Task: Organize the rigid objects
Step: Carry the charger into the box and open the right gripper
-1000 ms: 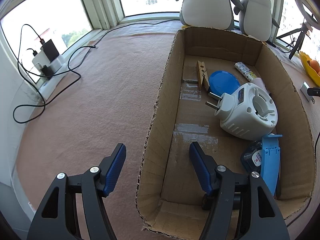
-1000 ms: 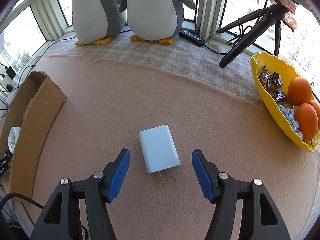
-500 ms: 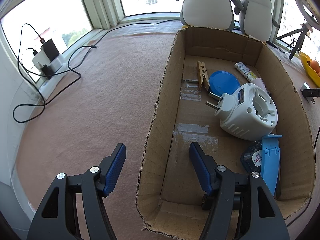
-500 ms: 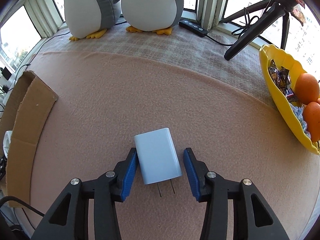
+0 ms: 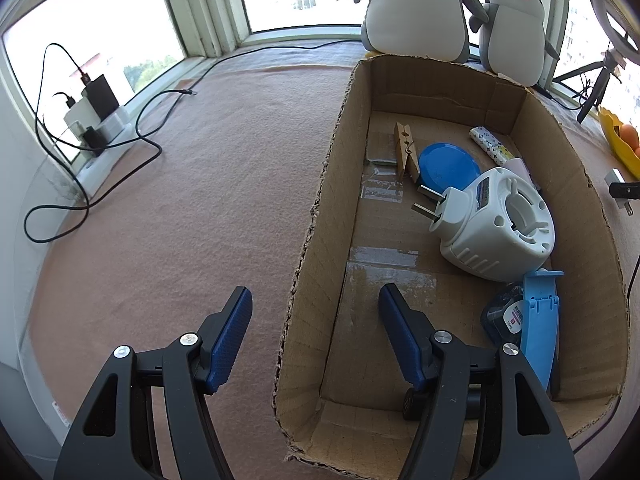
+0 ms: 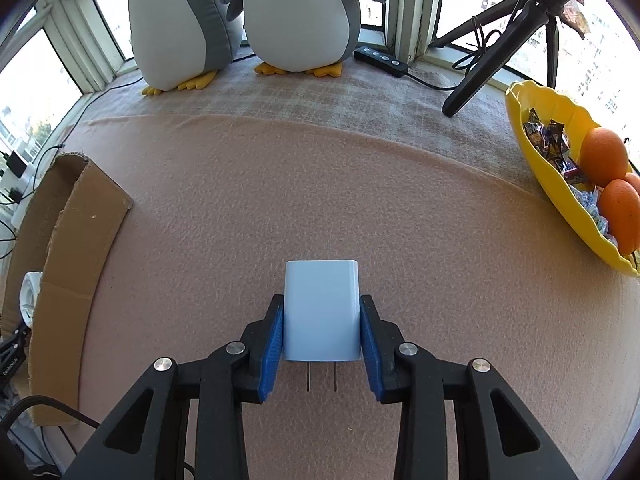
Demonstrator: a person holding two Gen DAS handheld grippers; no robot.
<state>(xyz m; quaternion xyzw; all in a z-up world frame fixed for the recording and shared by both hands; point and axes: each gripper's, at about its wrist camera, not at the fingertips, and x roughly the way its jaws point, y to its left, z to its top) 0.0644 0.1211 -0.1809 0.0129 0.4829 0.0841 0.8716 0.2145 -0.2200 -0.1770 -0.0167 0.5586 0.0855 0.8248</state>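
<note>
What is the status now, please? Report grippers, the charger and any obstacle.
Right gripper closing, pads against the white charger, prongs toward camera. Left gripper open, empty, straddling the cardboard box wall. Nothing in the way on the blanket.

left gripper [image 5: 316,322]: jaws apart, straddling box wall | cardboard box [image 5: 576,184]: 3 o'clock | white plug unit [image 5: 496,226], blue lid [image 5: 448,166], clothespin [image 5: 406,151] inside | penguins [image 5: 416,8]: 12 o'clock

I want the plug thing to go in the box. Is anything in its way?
Nothing visible lies on the pink felt between the pale blue charger block, closing in the right claw, and the brown cardboard box; only its near wall must be cleared.
</note>
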